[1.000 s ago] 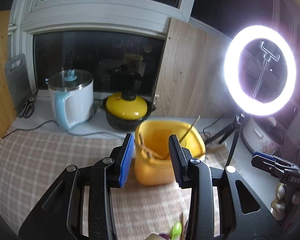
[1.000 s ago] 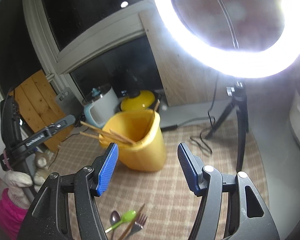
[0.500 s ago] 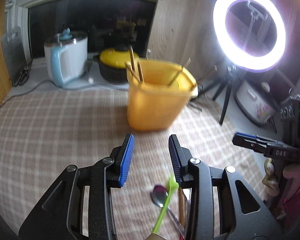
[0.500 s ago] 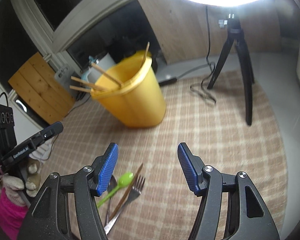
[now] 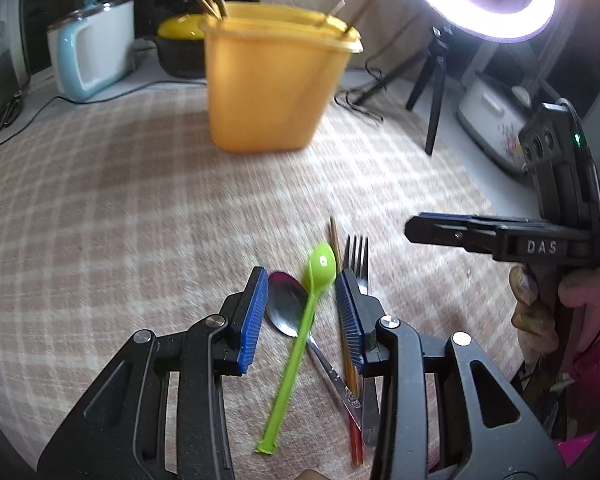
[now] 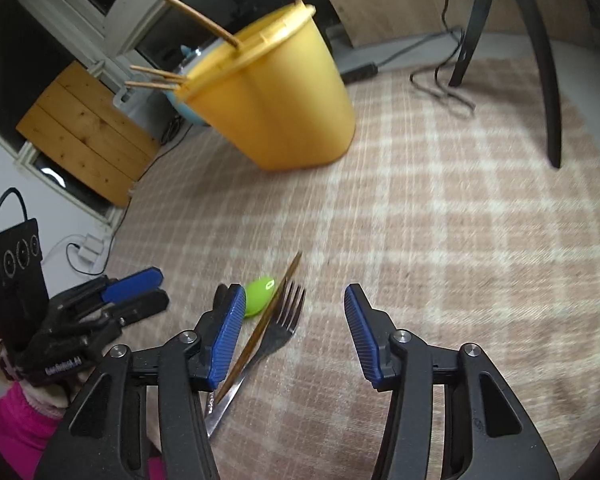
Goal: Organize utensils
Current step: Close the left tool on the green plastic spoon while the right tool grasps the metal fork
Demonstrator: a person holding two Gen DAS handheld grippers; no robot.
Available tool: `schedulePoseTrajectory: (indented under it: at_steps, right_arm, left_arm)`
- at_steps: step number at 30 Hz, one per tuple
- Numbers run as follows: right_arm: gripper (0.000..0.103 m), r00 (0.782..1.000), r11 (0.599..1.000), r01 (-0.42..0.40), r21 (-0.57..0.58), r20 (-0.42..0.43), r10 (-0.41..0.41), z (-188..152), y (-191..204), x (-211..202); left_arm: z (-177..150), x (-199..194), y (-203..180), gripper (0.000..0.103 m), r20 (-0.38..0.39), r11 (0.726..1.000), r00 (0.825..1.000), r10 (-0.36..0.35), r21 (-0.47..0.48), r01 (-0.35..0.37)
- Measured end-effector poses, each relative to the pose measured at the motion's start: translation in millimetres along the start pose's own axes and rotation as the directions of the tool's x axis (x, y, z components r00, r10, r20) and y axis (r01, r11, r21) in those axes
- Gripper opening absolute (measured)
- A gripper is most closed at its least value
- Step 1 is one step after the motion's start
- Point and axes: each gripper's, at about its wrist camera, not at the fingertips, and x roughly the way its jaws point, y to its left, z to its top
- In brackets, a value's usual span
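Checked beige-and-white cloth (image 5: 100, 220) covers the table. Lower centre of the left wrist view: a loose pile of utensils. Green plastic spoon (image 5: 300, 332) lies diagonally, bowl up-frame, crossing over the steel spoon (image 5: 286, 310). Just right of them a wooden chopstick (image 5: 342, 320) and a steel fork (image 5: 357, 256) run side by side, tines pointing up-frame.

Left gripper (image 5: 302, 308) hangs low over the pile, blue pads spread, the 2 spoon bowls framed between them; nothing pinched. Whether the pads touch the cloth cannot be told.

Right gripper (image 6: 294, 332) is also spread wide and holds nothing. In its view the fork and chopstick lie just inside its left pad, at lower centre-left.

Yellow plastic bin (image 5: 272, 80) stands upright at upper centre of the left view, well apart from the pile, with several chopsticks (image 6: 198, 20) poking above its rim.

Upper right: ring light (image 5: 480, 4) on a tripod. Upper left: white kettle (image 5: 92, 48).
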Motion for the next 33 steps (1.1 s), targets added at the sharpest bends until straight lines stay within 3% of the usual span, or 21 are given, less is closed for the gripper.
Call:
schedulePoseTrajectory:
  at_steps: [17, 25, 33]
  right_arm:
    - [0.028, 0.993, 0.987, -0.098, 0.127, -0.056, 0.105, -4, -22, 19]
    - [0.028, 0.988, 0.977, -0.130, 0.166, -0.066, 0.143, -5, -33, 19]
    - [0.028, 0.984, 0.973, -0.146, 0.177, -0.073, 0.160, -6, -35, 19]
  left_arm:
    - [9, 46, -21, 0.036, -0.099, 0.981, 0.995, 0.032, 0.195, -0.012]
    - [18, 65, -25, 0.036, -0.152, 0.967, 0.988, 0.023, 0.253, 0.016]
    - [24, 79, -20, 0.036, -0.197, 0.970, 0.980, 0.001, 0.240, 0.047]
